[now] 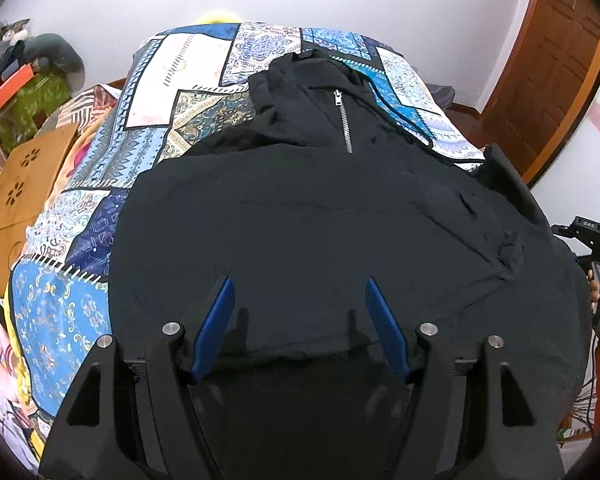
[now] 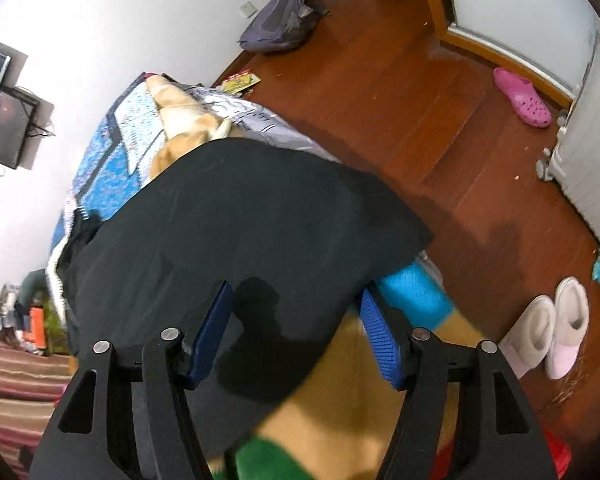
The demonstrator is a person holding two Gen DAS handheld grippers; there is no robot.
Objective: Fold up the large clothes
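A large black zip-neck garment (image 1: pixel 320 216) lies spread on a bed with a blue patchwork cover (image 1: pixel 100 208); its silver zipper (image 1: pixel 343 120) points to the far end. My left gripper (image 1: pixel 300 300) is open, its blue fingers (image 1: pixel 216 328) hovering just above the garment's near hem. In the right wrist view the same garment (image 2: pixel 240 232) drapes over the bed's corner. My right gripper (image 2: pixel 296 312) is open over the garment's lower edge, holding nothing. The right gripper also shows at the right edge of the left wrist view (image 1: pixel 598 240).
A wooden board (image 1: pixel 24 192) and cluttered shelves (image 1: pixel 16 80) stand left of the bed. A wooden door (image 1: pixel 548 60) is at far right. On the wood floor lie a grey backpack (image 2: pixel 280 20), a pink clog (image 2: pixel 522 98) and white slippers (image 2: pixel 548 328).
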